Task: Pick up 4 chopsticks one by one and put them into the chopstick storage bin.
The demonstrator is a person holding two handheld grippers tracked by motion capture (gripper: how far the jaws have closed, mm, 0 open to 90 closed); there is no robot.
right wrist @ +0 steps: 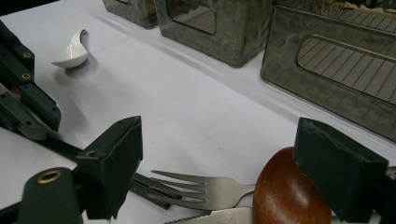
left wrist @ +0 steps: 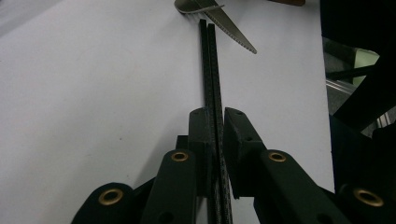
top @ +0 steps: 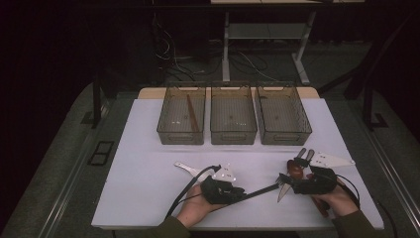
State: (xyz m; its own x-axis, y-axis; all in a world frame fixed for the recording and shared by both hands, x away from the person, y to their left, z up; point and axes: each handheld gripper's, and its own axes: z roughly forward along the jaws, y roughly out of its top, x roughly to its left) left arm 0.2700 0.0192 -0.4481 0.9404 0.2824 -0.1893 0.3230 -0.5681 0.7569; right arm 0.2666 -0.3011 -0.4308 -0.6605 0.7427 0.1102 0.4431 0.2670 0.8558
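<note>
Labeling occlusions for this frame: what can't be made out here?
- Black chopsticks: near ends hidden between the left gripper jaws, left gripper view.
- Wooden spoon: handle cut off by the bottom edge and the right gripper jaw, right gripper view.
- Knife: handle cut off by the top edge, left gripper view.

1. We count three clear bins in a row at the back of the bench: the left bin (top: 181, 120), the middle bin (top: 233, 119) and the right bin (top: 283, 119).
2. We see one brown stick (top: 192, 113) lying in the left bin.
3. We count two black chopsticks (left wrist: 210, 70), lying side by side.
4. We count one white spoon (right wrist: 71, 50).
5. We count one wooden spoon (right wrist: 285, 191).
6. We count one metal fork (right wrist: 201, 189).
7. We count one serrated knife (left wrist: 229, 28).
8. We count two grippers, the left gripper (top: 237, 192) and the right gripper (top: 292, 179), one in each hand.
</note>
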